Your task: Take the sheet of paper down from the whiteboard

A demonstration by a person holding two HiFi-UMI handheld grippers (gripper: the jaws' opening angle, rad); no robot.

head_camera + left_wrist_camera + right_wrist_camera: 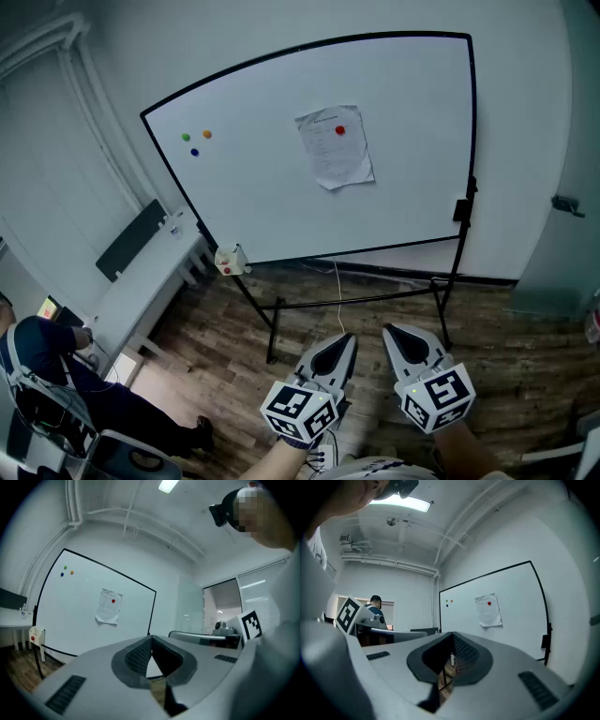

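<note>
Paper (335, 146) hangs on the whiteboard (244, 187), in its upper half and right of centre. A red magnet (339, 129) pins it near its top edge, and its bottom edge looks a little curled. A green magnet (186, 137), an orange magnet (206, 134) and a blue magnet (194, 151) cluster near the board's upper left corner, well apart from the paper. A black clip (462, 210) sits on the board's right edge, and a small pale box (230, 260) with red dots hangs at its lower left corner. The board leans on a black stand (356, 302) over a wood floor (506, 347).

My left gripper (347, 339) and right gripper (388, 330) hang low in front of me, side by side and level. They point toward the board and are well apart from it. Both are clenched on nothing: in each gripper view the jaw tips meet, with only floor showing through the gap behind them.

At the far left a person (47, 366) in dark clothes sits beside a white desk (141, 286).
</note>
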